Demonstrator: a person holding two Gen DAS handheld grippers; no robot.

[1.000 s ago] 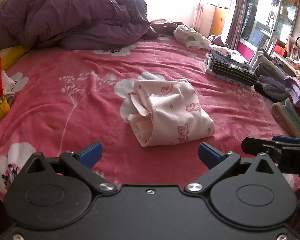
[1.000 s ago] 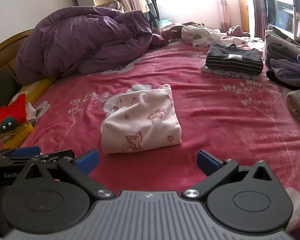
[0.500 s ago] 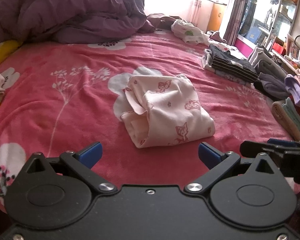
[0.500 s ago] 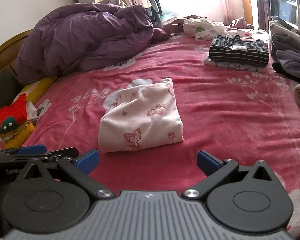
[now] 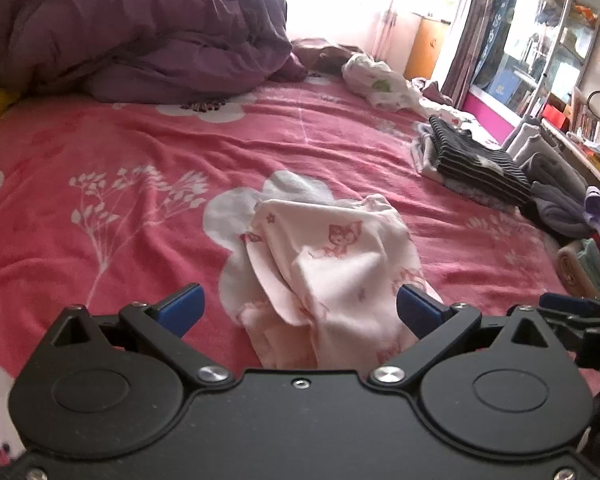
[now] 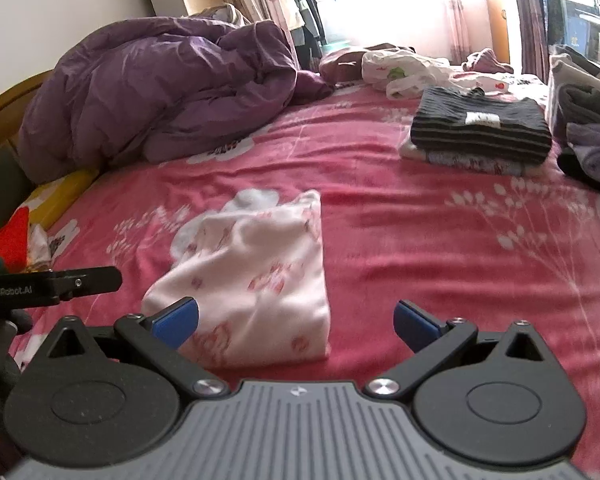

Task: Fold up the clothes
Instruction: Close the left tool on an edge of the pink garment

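Note:
A folded pale pink garment with small fox prints (image 5: 332, 264) (image 6: 256, 276) lies on the pink flowered bedspread (image 5: 140, 168) (image 6: 440, 240). My left gripper (image 5: 300, 306) is open just at its near edge, and the cloth reaches in between the blue fingertips (image 5: 182, 308). My right gripper (image 6: 296, 318) is open too, low over the garment's near right corner; its left fingertip (image 6: 176, 318) overlaps the cloth in view. Each gripper shows at the edge of the other's view. Neither holds anything.
A purple duvet (image 5: 120, 32) (image 6: 160, 84) is heaped at the far left. A folded stack topped by a dark striped top (image 5: 476, 164) (image 6: 480, 128) sits far right, with more folded clothes (image 5: 560, 200) beyond. Loose white clothes (image 6: 404, 68) lie far back. Toys (image 6: 4, 248) sit at the left edge.
Both grippers have moved forward and down toward the pink garment, which now fills more of each view and reaches between the left fingers. Both stay open.

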